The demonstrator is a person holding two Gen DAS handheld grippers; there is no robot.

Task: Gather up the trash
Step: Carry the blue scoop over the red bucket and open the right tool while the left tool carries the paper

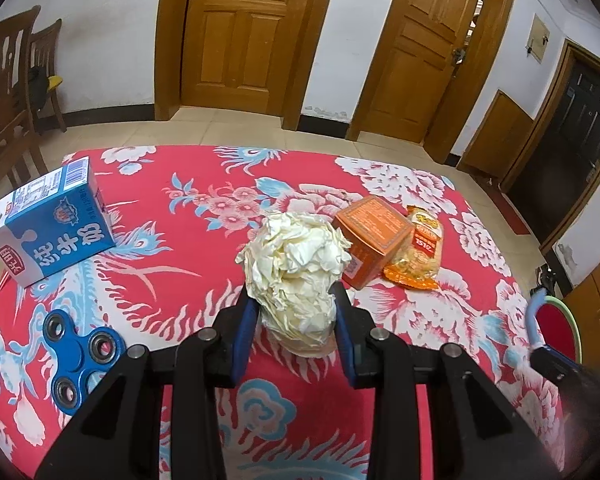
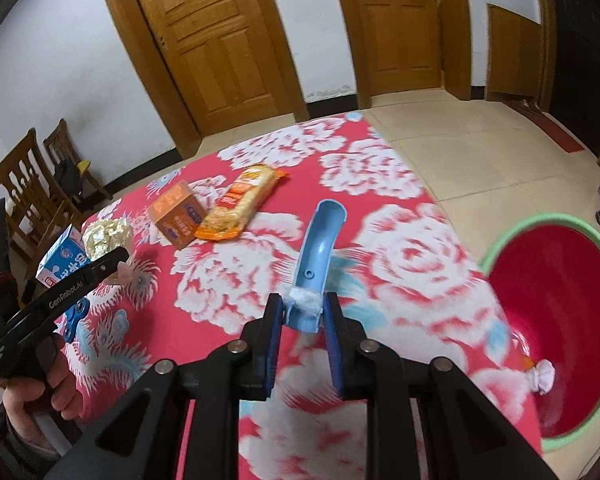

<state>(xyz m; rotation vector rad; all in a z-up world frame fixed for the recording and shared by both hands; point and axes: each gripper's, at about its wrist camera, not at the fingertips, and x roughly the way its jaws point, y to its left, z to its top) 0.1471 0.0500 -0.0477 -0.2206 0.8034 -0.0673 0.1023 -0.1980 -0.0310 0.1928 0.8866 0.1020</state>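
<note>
Left hand-held gripper (image 1: 296, 316) is clamped on a crumpled paper wad (image 1: 296, 268), held just above the worktop (image 1: 204, 248). Right hand-held gripper (image 2: 302, 312) grips a curved blue plastic piece (image 2: 320, 252) sticking out ahead of it, red bin (image 2: 560, 320) off to its right.

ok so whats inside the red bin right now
One white crumpled wad lies on the floor of the red bin. The bin's near part runs off the frame edge, so anything there is hidden.
</note>
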